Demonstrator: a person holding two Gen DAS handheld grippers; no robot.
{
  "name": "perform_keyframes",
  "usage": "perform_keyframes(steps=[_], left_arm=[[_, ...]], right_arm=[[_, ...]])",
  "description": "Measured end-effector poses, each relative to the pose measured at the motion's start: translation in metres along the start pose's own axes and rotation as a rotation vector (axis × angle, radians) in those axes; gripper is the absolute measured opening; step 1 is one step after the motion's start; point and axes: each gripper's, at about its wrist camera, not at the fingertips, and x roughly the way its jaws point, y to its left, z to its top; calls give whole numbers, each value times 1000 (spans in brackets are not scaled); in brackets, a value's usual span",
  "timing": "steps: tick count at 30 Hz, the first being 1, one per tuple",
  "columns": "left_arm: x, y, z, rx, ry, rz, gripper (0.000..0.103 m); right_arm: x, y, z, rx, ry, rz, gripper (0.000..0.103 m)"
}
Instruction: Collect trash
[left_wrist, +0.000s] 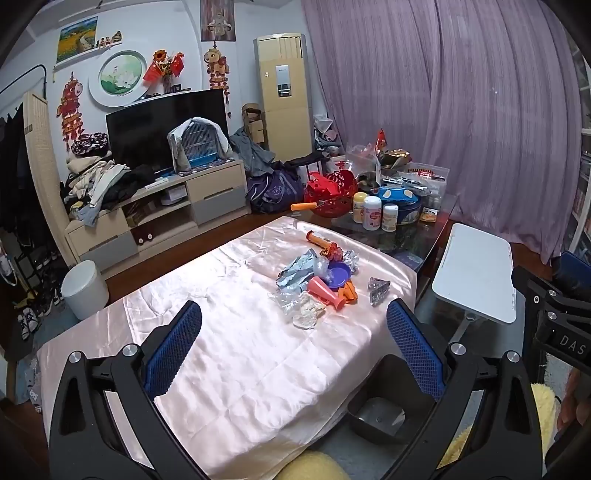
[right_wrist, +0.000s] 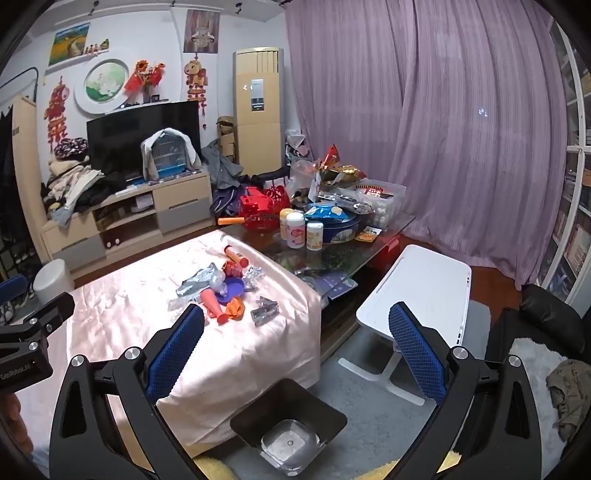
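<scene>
Both grippers, left (left_wrist: 293, 319) and right (right_wrist: 295, 321), hover with fingers wide apart and empty above the counter (left_wrist: 229, 354); trash (left_wrist: 314, 284) lies ahead, bin (right_wrist: 288, 424) below.

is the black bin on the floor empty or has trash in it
Empty, as far as shows: the black bin sits open-topped beside the pink-covered table, and its pale bottom is bare in the right wrist view.
</scene>
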Motion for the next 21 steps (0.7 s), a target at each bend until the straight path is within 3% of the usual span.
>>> perform_keyframes(steps=[15,21], left_arm=[[-8,4,11,-8,-1,-3,95],[-2,3,-3,-15,-12,4,95]], right_arm=[[-11,-4,4,3,-19,-3,100],[-8,2,1,0,-18,-2,100]])
